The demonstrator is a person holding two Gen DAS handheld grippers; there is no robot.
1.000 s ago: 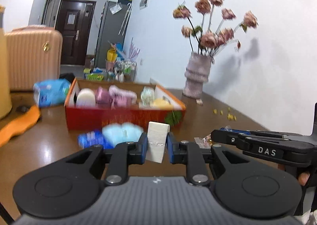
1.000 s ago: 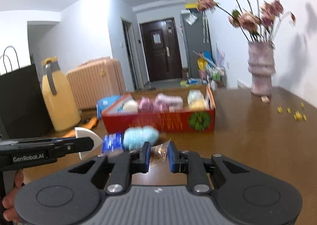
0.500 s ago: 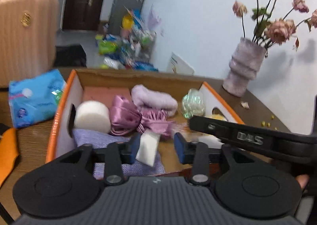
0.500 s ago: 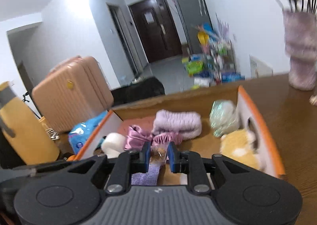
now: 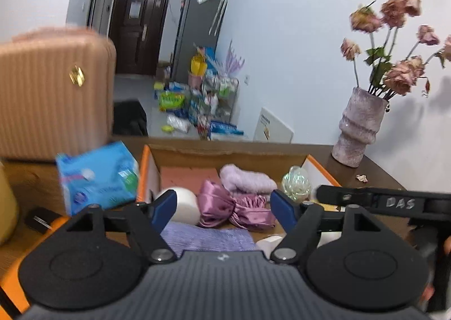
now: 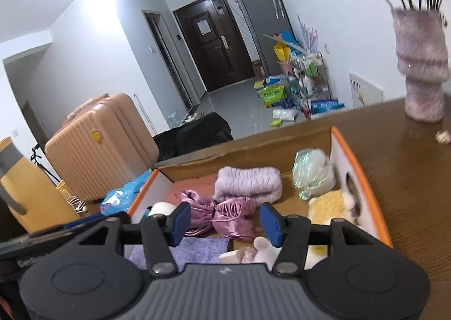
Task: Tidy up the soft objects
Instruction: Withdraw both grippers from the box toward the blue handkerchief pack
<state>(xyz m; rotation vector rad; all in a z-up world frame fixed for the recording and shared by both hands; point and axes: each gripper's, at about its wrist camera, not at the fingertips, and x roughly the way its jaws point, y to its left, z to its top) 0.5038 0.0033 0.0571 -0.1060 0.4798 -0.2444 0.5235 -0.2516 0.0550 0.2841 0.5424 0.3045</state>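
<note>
An orange-rimmed cardboard box (image 5: 145, 162) (image 6: 363, 179) holds a white foam roll (image 5: 184, 205), a pink satin bow (image 5: 234, 207) (image 6: 231, 220), a lilac knit (image 5: 245, 180) (image 6: 248, 184), a shiny green ball (image 5: 296, 183) (image 6: 313, 173), a yellow plush (image 6: 329, 207) and a purple cloth (image 5: 208, 236). My left gripper (image 5: 224, 208) hangs over the box, its jaws opening with nothing between them. A white sponge block (image 5: 269, 242) (image 6: 231, 256) lies below. My right gripper (image 6: 225, 221) is also opening and holds nothing; a clear-wrapped item (image 6: 249, 253) lies under it.
A blue tissue pack (image 5: 95, 179) lies left of the box. A pink suitcase (image 5: 50, 94) stands behind it and a yellow jug (image 6: 31, 193) at the far left. A vase of dried roses (image 5: 358, 128) stands on the brown table at the right.
Both grippers moved forward from the table to above the box. The left let go of the white sponge block and the right let go of the clear-wrapped item; both jaws widened.
</note>
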